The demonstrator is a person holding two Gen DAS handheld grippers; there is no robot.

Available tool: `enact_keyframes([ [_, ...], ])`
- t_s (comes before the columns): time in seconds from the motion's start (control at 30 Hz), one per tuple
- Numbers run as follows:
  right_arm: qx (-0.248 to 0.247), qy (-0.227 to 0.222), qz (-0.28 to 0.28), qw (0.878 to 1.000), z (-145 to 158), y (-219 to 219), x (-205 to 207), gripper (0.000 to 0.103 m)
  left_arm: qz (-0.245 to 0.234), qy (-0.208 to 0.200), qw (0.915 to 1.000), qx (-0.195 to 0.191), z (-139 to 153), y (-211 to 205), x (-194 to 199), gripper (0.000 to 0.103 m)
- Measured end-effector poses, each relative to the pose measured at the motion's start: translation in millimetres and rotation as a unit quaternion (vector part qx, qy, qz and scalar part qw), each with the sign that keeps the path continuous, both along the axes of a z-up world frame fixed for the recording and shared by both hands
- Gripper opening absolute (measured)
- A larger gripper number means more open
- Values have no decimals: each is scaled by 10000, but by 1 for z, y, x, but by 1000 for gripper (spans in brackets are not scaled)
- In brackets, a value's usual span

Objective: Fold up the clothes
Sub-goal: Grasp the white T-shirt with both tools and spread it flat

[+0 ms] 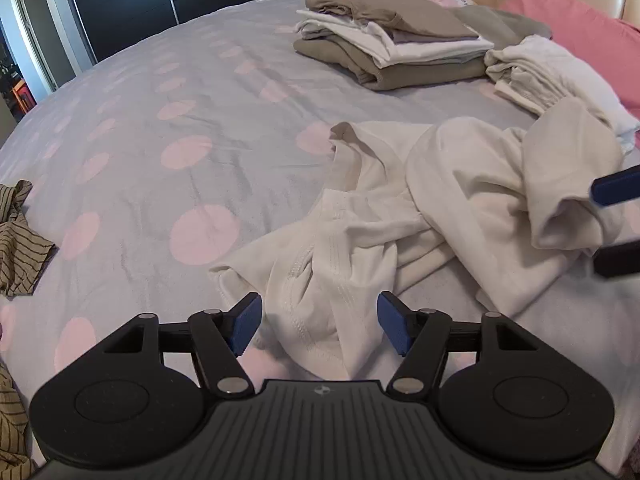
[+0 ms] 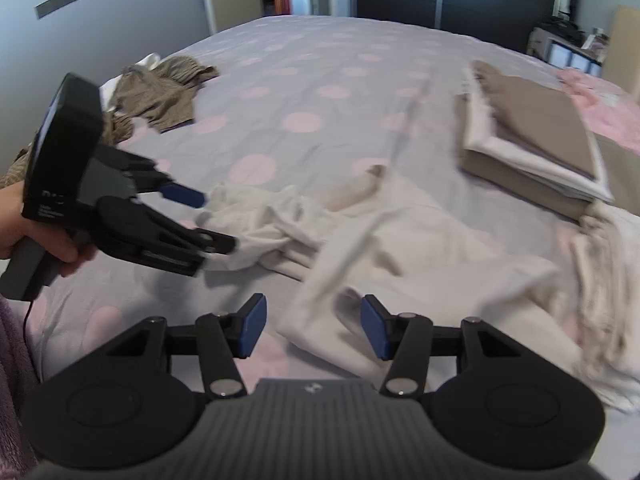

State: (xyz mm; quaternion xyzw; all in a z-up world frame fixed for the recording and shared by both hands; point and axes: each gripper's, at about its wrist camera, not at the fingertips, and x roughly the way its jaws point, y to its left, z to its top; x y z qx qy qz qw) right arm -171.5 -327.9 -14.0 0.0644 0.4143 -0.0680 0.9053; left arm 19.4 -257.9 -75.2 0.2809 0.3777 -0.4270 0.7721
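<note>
While the left gripper (image 1: 319, 326) hovers with its blue pads well apart, a fold of the crumpled white garment (image 1: 400, 216) lies between them at 6 o'clock of the left wrist view, pinched by neither. This garment sprawls from there toward 3 o'clock over the grey bedspread (image 1: 168, 92) with its pink dots. At 3 o'clock two fingers of the right gripper (image 1: 616, 224) reach in, spread on either side of a bunched sleeve — whether they touch it I cannot tell. A folded stack (image 1: 392, 48) of beige and white clothes sits at 1 o'clock, looser white laundry (image 1: 552, 72) just beside it at 2 o'clock, a pink pillow (image 1: 576, 28) behind. A striped olive garment (image 1: 20, 240) lies at 9 o'clock.

From the right wrist view, blurred, the right gripper (image 2: 313, 328) also stands wide open, a flap of the white garment (image 2: 360, 232) lying between the pads, ungripped. Only here does the person's hand (image 2: 24, 220) show, at 9 o'clock, holding the left gripper (image 2: 218, 220) whose open fingers straddle the cloth's far edge. The folded stack (image 2: 532, 140) is at 2 o'clock, the striped garment (image 2: 160, 96) at 10 o'clock.
</note>
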Motion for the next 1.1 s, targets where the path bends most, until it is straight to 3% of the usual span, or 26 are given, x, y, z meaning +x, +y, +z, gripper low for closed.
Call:
enact_keyframes([
  [0.13,290,115,19,9995,-22,-2,29,55,51,133,9999,86,-12,-10,5,64],
  [0.37,104,612,-140,9980,-55,-8,71,41,128,246,9995,182,-26,-22,6,63],
  [0.47,54,783,-165,9968,-66,-12,76,27,138,337,9991,227,-30,-25,9,50],
  [0.53,81,851,-256,9960,-68,-17,78,9,117,379,9990,206,-29,-24,11,31],
  [0.57,93,831,-310,9960,-65,-19,77,7,108,382,9990,186,-28,-23,12,25],
  [0.63,98,688,-422,9967,-54,-23,73,6,147,370,9992,85,-22,-18,15,11],
  [0.73,-22,290,-627,9976,-29,-31,65,6,339,225,9989,-223,-2,-7,23,7],
  [0.97,-172,-752,-1173,9901,41,-46,30,5,901,-469,9898,-998,78,36,38,6],
  [1.1,-396,-1398,-1286,9810,86,-42,11,5,1157,-949,9780,-1454,130,64,36,6],
])
